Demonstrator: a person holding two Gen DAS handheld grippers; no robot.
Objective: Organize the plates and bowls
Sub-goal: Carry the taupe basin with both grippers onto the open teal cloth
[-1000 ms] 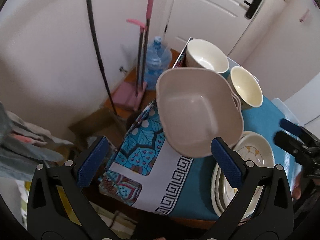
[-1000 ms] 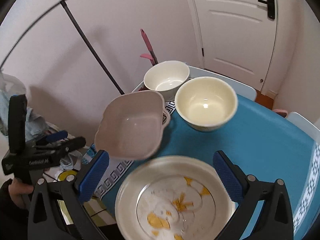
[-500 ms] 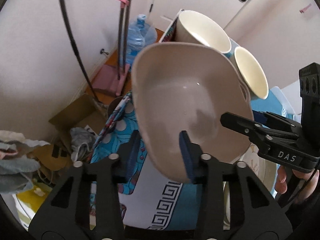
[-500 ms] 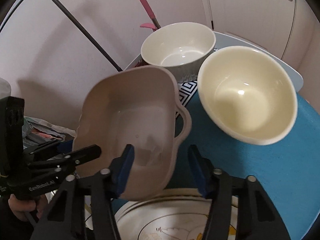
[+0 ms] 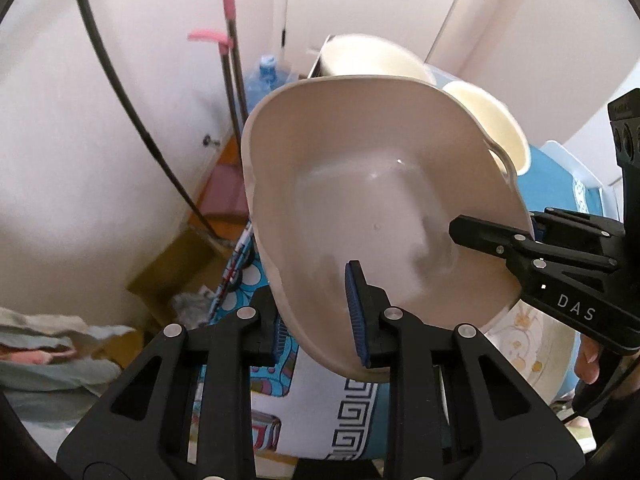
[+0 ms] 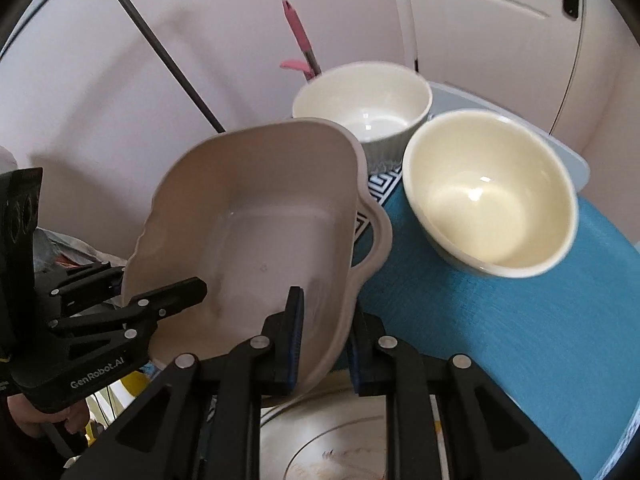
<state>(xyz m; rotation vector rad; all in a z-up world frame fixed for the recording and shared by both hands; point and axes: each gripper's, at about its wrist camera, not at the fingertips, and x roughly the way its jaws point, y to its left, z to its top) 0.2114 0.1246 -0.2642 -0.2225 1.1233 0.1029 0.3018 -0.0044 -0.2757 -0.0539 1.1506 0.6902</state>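
A beige square bowl with handles (image 5: 380, 200) is held tilted above the table, also in the right wrist view (image 6: 256, 224). My left gripper (image 5: 318, 312) is shut on its near rim. My right gripper (image 6: 322, 332) is shut on its opposite rim, and shows from the side in the left wrist view (image 5: 532, 248). A white bowl (image 6: 364, 100) and a cream bowl (image 6: 488, 200) stand beyond on the blue table. A stack of patterned plates (image 6: 344, 448) lies under the right gripper, also at the right of the left wrist view (image 5: 528, 336).
The table has a blue cloth (image 6: 500, 340) with a patterned runner (image 5: 280, 412) at its edge. Beyond the edge are a water bottle (image 5: 266, 76), pink mops (image 5: 228, 40), a cardboard box (image 5: 176, 264) and a white door (image 6: 480, 12).
Both grippers went from open to shut on the beige bowl's rims. The bowl has come closer and larger in both views and tilted up.
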